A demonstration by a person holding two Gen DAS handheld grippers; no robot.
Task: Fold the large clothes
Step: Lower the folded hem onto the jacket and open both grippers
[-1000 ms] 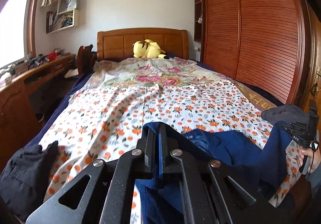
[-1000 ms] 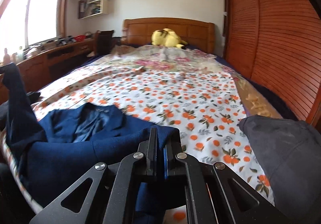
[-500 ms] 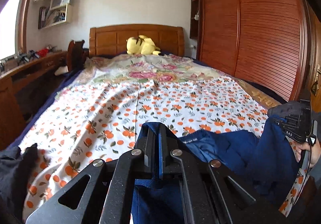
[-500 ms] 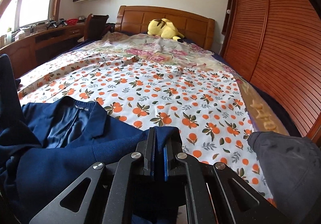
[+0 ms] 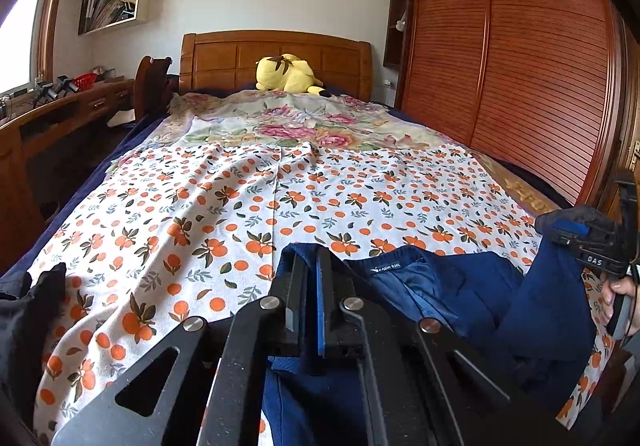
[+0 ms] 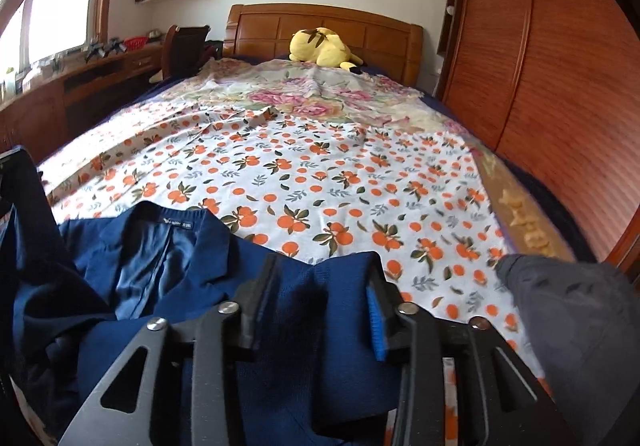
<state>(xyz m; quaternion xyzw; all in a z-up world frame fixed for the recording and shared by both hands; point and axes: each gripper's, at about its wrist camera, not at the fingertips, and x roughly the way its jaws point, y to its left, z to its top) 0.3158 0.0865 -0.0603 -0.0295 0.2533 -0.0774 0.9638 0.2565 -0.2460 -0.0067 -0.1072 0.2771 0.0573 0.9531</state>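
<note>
A navy blue jacket [image 6: 168, 258] lies at the foot of the bed, collar and label facing up; it also shows in the left wrist view [image 5: 448, 286]. My left gripper [image 5: 311, 266] is shut on the jacket's left shoulder edge. My right gripper [image 6: 322, 282] is open, its jaws spread wide over the jacket's right shoulder, which lies between them on the sheet. In the left wrist view the right gripper [image 5: 592, 246] shows at the far right, held by a hand.
The bed has an orange-fruit print sheet [image 5: 280, 206]. A yellow plush toy [image 5: 288, 74] lies by the wooden headboard. A grey garment [image 6: 576, 318] lies at the right foot, a black garment [image 5: 28, 310] at the left. A wardrobe [image 5: 520, 66] stands right, a desk [image 5: 60, 114] left.
My right gripper has opened and let go of the jacket's shoulder. Both grippers have moved forward and lower over the bed, laying the jacket flatter. The left gripper stays shut.
</note>
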